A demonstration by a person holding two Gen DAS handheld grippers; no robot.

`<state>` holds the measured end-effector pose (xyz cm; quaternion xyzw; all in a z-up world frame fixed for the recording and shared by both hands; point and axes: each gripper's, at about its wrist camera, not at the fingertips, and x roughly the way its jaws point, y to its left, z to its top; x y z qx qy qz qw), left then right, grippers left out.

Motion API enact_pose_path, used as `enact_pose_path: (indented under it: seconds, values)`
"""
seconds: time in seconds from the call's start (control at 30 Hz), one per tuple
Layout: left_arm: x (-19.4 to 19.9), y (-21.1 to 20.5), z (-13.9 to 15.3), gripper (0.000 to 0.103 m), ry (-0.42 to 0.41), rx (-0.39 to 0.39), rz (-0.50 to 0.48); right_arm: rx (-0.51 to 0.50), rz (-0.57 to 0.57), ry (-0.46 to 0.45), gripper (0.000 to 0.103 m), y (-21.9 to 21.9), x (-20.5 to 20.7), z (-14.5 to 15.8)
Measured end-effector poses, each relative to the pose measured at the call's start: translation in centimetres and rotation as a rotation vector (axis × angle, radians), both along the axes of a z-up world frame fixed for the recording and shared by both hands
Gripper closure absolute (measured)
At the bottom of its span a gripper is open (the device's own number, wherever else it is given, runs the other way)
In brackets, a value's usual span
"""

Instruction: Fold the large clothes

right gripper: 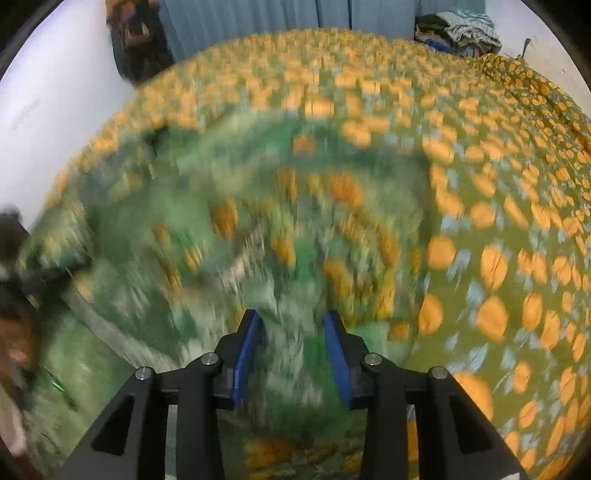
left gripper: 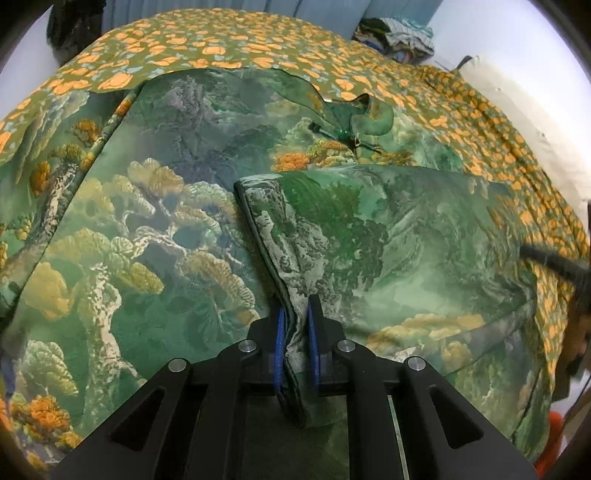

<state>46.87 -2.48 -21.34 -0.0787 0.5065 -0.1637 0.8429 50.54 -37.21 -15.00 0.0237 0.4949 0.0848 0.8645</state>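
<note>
A large green garment (left gripper: 155, 206) printed with mountains and trees lies spread on a bed. Its right part (left gripper: 369, 236) is folded over toward the middle, with a dark-piped hem running down to my left gripper (left gripper: 296, 314). The left gripper is shut on that hem, the cloth pinched between its blue pads. A collar with a green knot fastener (left gripper: 347, 134) lies at the far side. The right wrist view is blurred by motion. My right gripper (right gripper: 291, 325) is open over the green garment (right gripper: 229, 229), with nothing between its fingers.
An olive bedspread with orange flowers (left gripper: 229, 40) covers the bed; it also shows in the right wrist view (right gripper: 498, 258). A pile of clothes (left gripper: 402, 35) sits at the far right. White walls and a blue curtain (right gripper: 258, 22) stand behind.
</note>
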Motion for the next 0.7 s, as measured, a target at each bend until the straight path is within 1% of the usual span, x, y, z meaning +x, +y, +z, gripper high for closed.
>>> enact_pose_path:
  seconds: [0.07, 0.13, 0.2, 0.27, 0.3, 0.37, 0.47, 0.53, 0.6, 0.67, 0.7]
  values:
    - [-0.1, 0.2, -0.1, 0.092, -0.002, -0.013, 0.006, -0.025, -0.035, -0.049, 0.067, -0.2, 2.3, 1.2]
    - [-0.2, 0.2, -0.2, 0.092, -0.006, -0.013, 0.008, -0.015, -0.074, -0.065, 0.067, -0.6, 4.8, 0.6]
    - [-0.2, 0.1, -0.2, 0.092, -0.013, -0.001, 0.005, 0.017, -0.13, -0.039, 0.067, -0.9, 6.5, -1.3]
    - [-0.4, 0.0, -0.3, 0.091, -0.021, 0.016, 0.001, 0.048, -0.163, 0.045, 0.067, -0.9, 7.6, -4.5]
    - [-0.4, -0.1, -0.4, 0.091, -0.025, 0.026, 0.0, 0.061, -0.173, 0.068, 0.067, -0.8, 7.5, -5.9]
    - [-0.4, -0.3, -0.4, 0.091, -0.031, 0.035, -0.002, 0.055, -0.188, 0.026, 0.067, -0.4, 6.5, -5.9]
    - [-0.4, 0.0, -0.5, 0.091, -0.033, 0.02, 0.001, 0.049, -0.175, 0.015, 0.066, 0.1, 4.7, -4.5]
    - [-0.3, 0.0, -0.5, 0.09, -0.034, 0.012, 0.005, 0.06, -0.122, 0.005, 0.065, 0.3, 2.3, -3.2]
    - [-0.4, 0.1, -0.5, 0.09, -0.037, 0.014, 0.005, 0.075, -0.08, 0.01, 0.065, 0.6, -0.5, -2.6]
    - [-0.4, 0.0, -0.5, 0.09, -0.038, 0.02, 0.005, 0.091, -0.06, 0.026, 0.065, 0.6, -3.5, -2.8]
    - [-0.5, -0.1, -0.5, 0.09, -0.039, 0.024, 0.004, 0.108, -0.069, 0.036, 0.065, 0.7, -5.0, -3.3]
